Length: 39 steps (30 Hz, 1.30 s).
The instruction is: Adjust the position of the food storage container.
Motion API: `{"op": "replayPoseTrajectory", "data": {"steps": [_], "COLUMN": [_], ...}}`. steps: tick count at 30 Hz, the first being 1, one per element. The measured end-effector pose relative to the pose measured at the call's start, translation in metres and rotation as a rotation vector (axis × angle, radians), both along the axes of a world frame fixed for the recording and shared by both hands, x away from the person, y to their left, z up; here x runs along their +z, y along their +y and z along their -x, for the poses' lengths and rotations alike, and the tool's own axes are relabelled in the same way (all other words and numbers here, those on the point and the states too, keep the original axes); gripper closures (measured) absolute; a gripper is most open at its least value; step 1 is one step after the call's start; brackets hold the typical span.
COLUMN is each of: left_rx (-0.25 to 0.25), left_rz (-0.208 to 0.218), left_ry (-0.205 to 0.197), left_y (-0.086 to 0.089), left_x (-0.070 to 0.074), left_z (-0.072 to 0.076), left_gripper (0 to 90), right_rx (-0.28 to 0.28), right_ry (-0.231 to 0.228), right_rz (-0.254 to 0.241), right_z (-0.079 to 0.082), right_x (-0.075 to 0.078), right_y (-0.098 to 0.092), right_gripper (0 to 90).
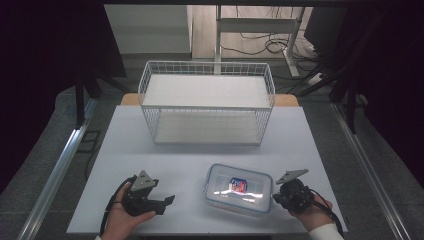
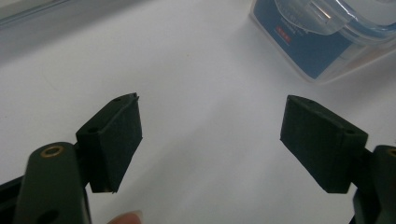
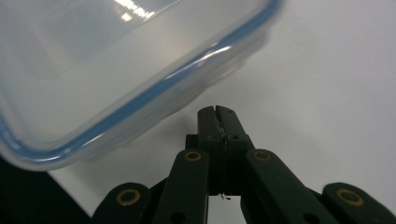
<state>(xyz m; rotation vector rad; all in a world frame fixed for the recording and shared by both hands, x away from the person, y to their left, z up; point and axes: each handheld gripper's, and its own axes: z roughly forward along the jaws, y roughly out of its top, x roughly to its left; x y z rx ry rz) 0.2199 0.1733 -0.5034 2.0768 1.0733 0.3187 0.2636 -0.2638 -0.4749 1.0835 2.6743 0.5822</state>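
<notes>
White table (image 1: 165, 160); container (image 1: 238, 188) between grippers.

Matt white bench (image 1: 150, 150); white-coated wire rack (image 1: 206, 102); glossy clear plastic container (image 1: 239, 188) with blue seal; matt black left tongs (image 2: 210, 140), brass-coloured rivets.

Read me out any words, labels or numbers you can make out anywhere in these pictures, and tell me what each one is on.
No text can be read.
Red and blue label under the lid of the plastic container: print too small.
Blue label with a red patch on the container's side, in the left gripper view: blurred.
</notes>
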Motion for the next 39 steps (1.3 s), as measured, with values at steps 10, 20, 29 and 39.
{"op": "replayPoseTrajectory", "data": {"steps": [10, 20, 29, 39], "left_rx": [0.014, 0.033, 0.07, 0.084], "left_rz": [-0.004, -0.003, 0.011, 0.025], "left_ry": [0.002, 0.0, -0.008, -0.011], "left_y": [0.002, 0.007, 0.016, 0.021], "left_x": [-0.001, 0.0, 0.002, 0.002], "left_z": [-0.001, -0.003, -0.005, -0.006], "left_gripper": [20.6, 20.7, 20.8, 20.6], "right_rx": [-0.015, 0.032, 0.058, 0.115], "right_ry": [-0.023, -0.034, -0.04, -0.068], "right_rz": [-0.018, -0.004, -0.021, -0.017], "right_z": [-0.007, -0.022, -0.043, -0.052], "right_x": [0.006, 0.004, 0.001, -0.002], "right_y": [0.008, 0.037, 0.064, 0.09], "right_gripper": [89.3, 89.2, 89.2, 89.2]}}
